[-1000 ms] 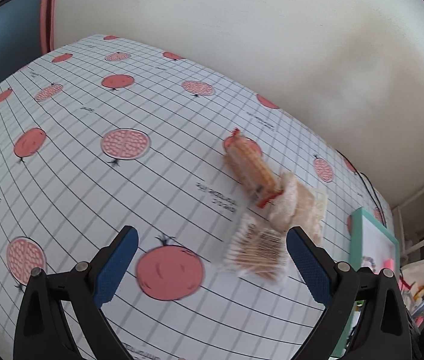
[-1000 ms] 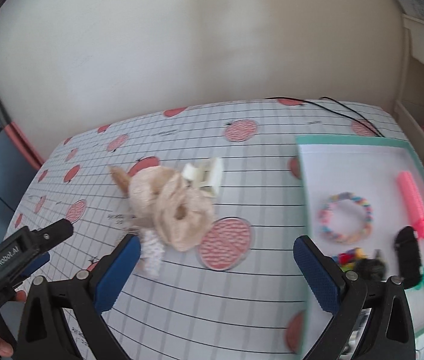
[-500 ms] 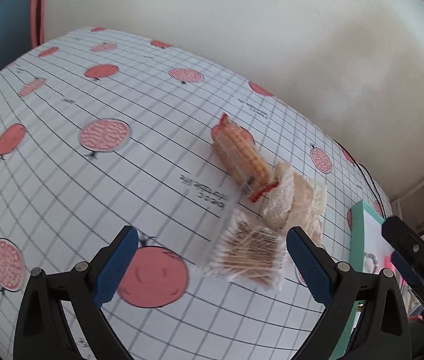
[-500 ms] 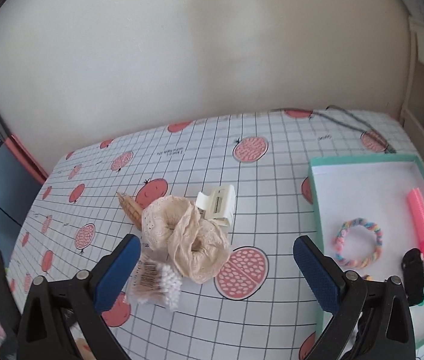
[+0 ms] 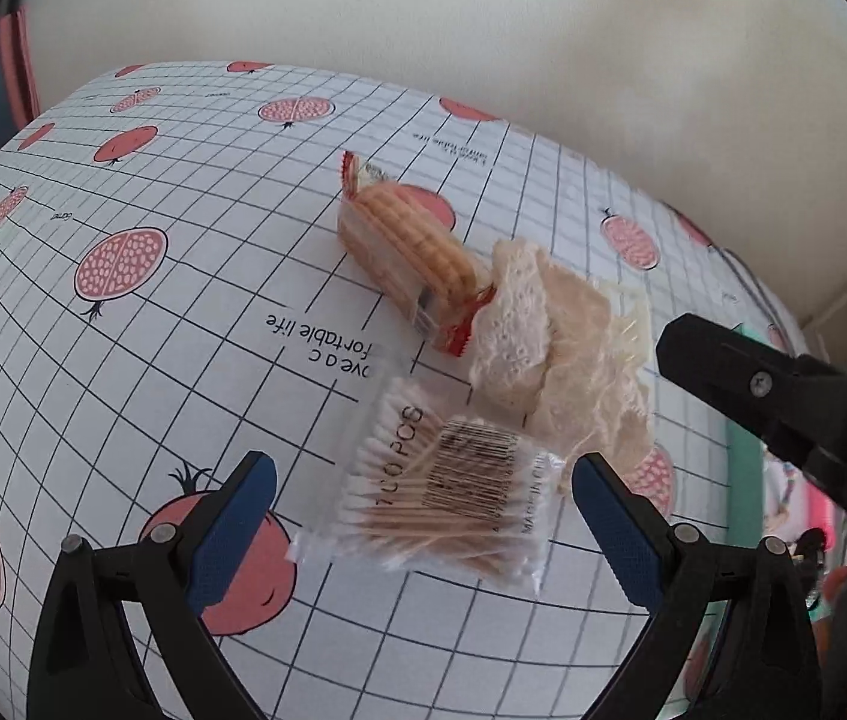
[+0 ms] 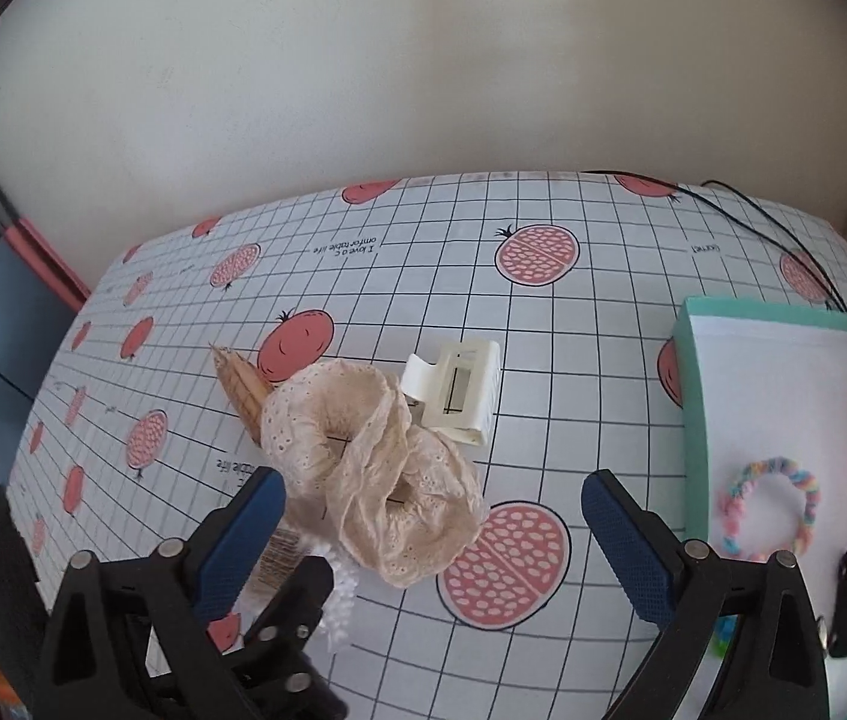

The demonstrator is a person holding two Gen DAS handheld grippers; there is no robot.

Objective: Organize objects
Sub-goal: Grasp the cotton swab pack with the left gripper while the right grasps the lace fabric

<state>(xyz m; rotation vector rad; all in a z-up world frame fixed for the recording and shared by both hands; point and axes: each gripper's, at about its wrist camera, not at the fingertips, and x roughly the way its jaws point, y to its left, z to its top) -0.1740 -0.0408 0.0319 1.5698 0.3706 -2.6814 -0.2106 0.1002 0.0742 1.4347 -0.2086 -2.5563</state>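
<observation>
- Hovering wide open, the left gripper [image 5: 423,516] brackets a cotton swab packet [image 5: 441,504] lying on the surface [image 5: 123,360].
- Wrapped biscuits [image 5: 405,252] touch two lace scrunchies [image 6: 363,462], beside a white hair claw [image 6: 459,396].
- Right gripper [image 6: 432,531]: spread wide, empty.
- A teal tray [image 6: 693,420] sits at the right edge.
</observation>
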